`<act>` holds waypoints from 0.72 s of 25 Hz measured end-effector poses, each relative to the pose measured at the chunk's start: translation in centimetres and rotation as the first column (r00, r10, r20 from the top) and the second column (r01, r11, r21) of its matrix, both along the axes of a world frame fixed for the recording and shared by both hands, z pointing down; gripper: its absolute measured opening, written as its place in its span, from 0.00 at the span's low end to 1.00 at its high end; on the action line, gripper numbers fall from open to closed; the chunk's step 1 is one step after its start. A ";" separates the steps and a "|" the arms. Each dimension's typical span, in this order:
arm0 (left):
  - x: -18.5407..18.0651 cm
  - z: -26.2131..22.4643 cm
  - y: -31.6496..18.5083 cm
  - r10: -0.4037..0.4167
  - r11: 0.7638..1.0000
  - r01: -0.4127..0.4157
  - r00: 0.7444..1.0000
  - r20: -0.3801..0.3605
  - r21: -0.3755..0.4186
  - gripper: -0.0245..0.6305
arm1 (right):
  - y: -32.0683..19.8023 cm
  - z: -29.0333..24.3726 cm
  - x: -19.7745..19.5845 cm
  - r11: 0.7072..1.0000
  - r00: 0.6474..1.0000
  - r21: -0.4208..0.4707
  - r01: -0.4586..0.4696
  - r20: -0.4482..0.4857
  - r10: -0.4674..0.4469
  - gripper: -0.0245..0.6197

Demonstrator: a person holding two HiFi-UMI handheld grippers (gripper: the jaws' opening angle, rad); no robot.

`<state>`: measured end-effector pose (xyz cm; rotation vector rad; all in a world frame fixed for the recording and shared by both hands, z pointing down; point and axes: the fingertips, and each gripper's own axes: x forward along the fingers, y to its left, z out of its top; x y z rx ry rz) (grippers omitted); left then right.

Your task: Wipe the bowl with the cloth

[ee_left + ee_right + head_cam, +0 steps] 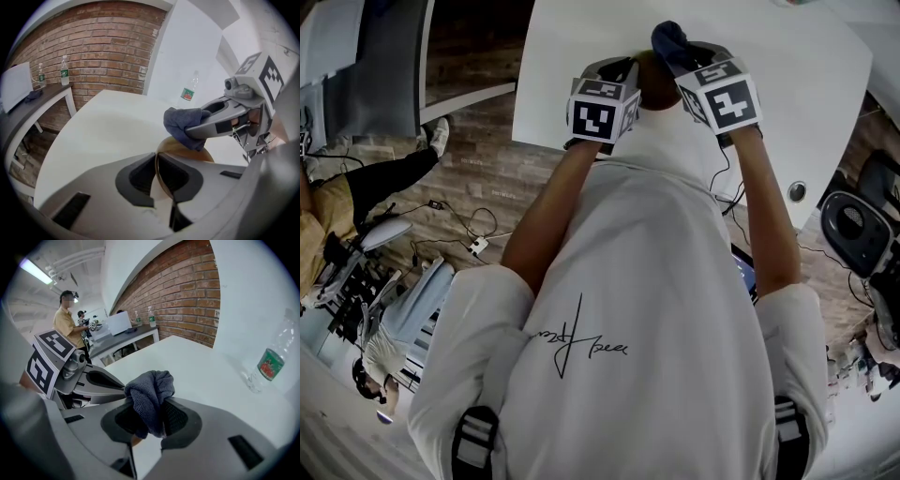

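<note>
White table (581, 56): left tool (158, 164) pinches bowl (187, 152) rim, right tool (152, 414) grips cloth (150, 387) (bottle (267, 364) stands apart).

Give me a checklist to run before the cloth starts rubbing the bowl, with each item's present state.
1. Bowl grip: the left gripper has its jaws shut on the brown bowl at the rim: ok.
2. Cloth grip: the right gripper has its jaws shut on the grey cloth: ok.
3. Cloth positioned over the bowl: ok.
4. Cloth actually pressing on the bowl: cannot tell.
5. Bowl resting on the white table: cannot tell.
6. Water bottle stands clear of both grippers: ok.
</note>
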<state>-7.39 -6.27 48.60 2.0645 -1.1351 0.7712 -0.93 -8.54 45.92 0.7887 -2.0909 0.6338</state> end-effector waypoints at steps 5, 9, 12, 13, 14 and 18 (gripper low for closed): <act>-0.1 0.3 0.0 -0.003 1.000 0.003 1.000 0.002 -0.001 0.07 | 0.1 0.3 0.3 1.000 1.000 -0.005 -0.011 0.001 0.011 0.18; 0.3 0.1 0.1 -0.008 1.000 0.007 1.000 0.005 0.005 0.07 | 0.5 0.1 1.1 1.000 1.000 -0.004 -0.021 0.003 0.021 0.18; 0.2 0.2 0.1 -0.011 1.000 0.011 1.000 0.007 0.005 0.07 | 0.5 0.2 1.1 1.000 1.000 -0.005 -0.024 0.006 0.024 0.18; 0.1 0.3 0.0 -0.013 1.000 0.013 1.000 0.007 0.005 0.07 | 0.5 0.3 1.1 1.000 1.000 -0.005 -0.025 0.006 0.025 0.18; 0.0 0.4 0.0 -0.014 1.000 0.014 1.000 0.007 0.004 0.07 | 0.5 0.4 1.0 1.000 1.000 -0.006 -0.027 0.007 0.027 0.18; -0.2 0.5 -0.1 -0.018 1.000 0.018 1.000 0.009 0.003 0.07 | 0.6 0.6 1.2 0.999 0.999 -0.013 -0.037 0.012 0.037 0.18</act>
